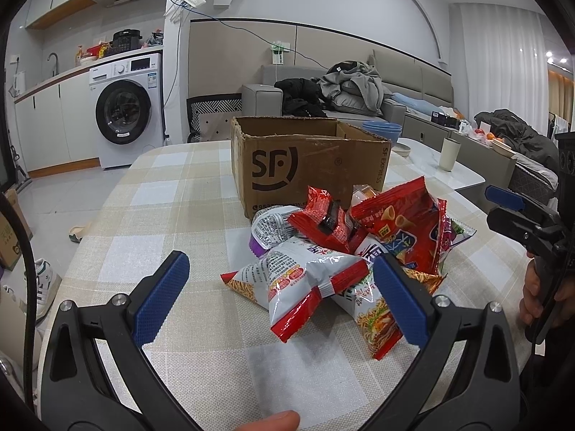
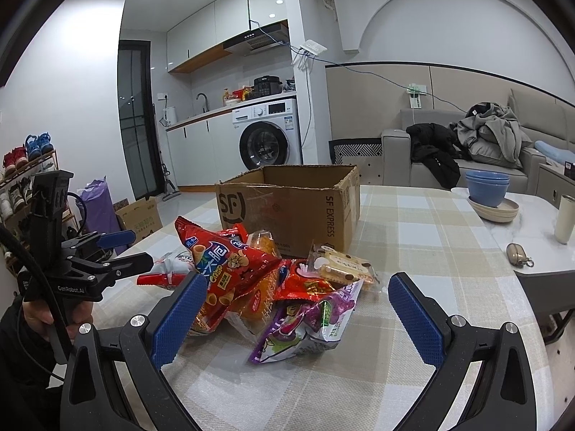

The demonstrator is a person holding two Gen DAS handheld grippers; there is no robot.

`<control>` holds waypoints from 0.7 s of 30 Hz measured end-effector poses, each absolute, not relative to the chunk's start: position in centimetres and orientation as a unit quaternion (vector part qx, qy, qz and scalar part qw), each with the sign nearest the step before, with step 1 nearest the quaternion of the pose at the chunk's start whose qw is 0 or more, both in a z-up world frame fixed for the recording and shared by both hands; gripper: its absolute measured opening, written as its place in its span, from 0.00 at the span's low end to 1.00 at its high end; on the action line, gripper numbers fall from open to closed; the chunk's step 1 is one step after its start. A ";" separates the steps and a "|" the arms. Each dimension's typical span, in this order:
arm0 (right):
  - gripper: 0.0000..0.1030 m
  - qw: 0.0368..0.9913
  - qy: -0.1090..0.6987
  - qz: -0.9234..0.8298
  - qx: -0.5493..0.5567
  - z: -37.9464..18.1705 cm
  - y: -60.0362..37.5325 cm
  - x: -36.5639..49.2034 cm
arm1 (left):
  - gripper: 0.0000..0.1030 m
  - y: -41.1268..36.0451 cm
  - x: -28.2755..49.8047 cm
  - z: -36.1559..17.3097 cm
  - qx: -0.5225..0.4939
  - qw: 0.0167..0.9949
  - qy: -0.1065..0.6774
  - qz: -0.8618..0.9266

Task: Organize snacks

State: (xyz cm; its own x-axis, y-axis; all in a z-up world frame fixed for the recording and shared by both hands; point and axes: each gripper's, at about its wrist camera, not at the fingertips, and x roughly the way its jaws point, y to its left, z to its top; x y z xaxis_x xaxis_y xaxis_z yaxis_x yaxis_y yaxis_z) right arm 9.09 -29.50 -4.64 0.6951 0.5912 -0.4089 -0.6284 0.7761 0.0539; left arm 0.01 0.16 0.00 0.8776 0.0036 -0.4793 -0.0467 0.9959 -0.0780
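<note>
Beyond both pairs of fingers stands the SF Express cardboard box (image 1: 309,165), open-topped on the checked tablecloth (image 1: 172,201). Its inside is hidden from both cameras, so whether anything lies in it cannot be told.

Between the box and the fingers sits the snack pile (image 2: 273,287), touching or nearly touching the box's near wall. The largest piece is a red cone-crisps bag (image 2: 230,269), propped up with its long axis running from the box side down toward the right gripper's left finger. Ahead of the left gripper (image 1: 280,294) lies a silver-and-red noodle-snack packet (image 1: 302,287), its long axis slanting from far-left to near-right, with its near red seam just short of the gap between the fingers. Ahead of the right gripper (image 2: 298,316) a purple packet (image 2: 305,327) lies flat, end toward the gap, and past it sits a small clear biscuit pack (image 2: 341,265).

Both grippers have their blue-padded fingers spread wide and hold nothing. My judgement: the left gripper is nearer the noodle-snack packet, whose narrow seam faces the fingers, so a short forward reach would put the pads either side of it; the purple packet falls to the right.

The packets overlap heavily, so the count and the lower ones are hard to make out, and most print is too small to read.
</note>
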 end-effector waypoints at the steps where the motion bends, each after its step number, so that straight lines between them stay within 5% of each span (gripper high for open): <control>1: 1.00 0.920 0.206 0.330 -0.045 -4.6 -29.6 9.0 | 0.99 0.2 0.0 0.0 -0.044 0.968 0.248 0.013; 21: 1.00 0.923 0.251 0.288 -0.047 -4.4 -29.7 10.6 | 0.99 0.1 0.6 -0.5 -0.049 0.965 0.259 0.009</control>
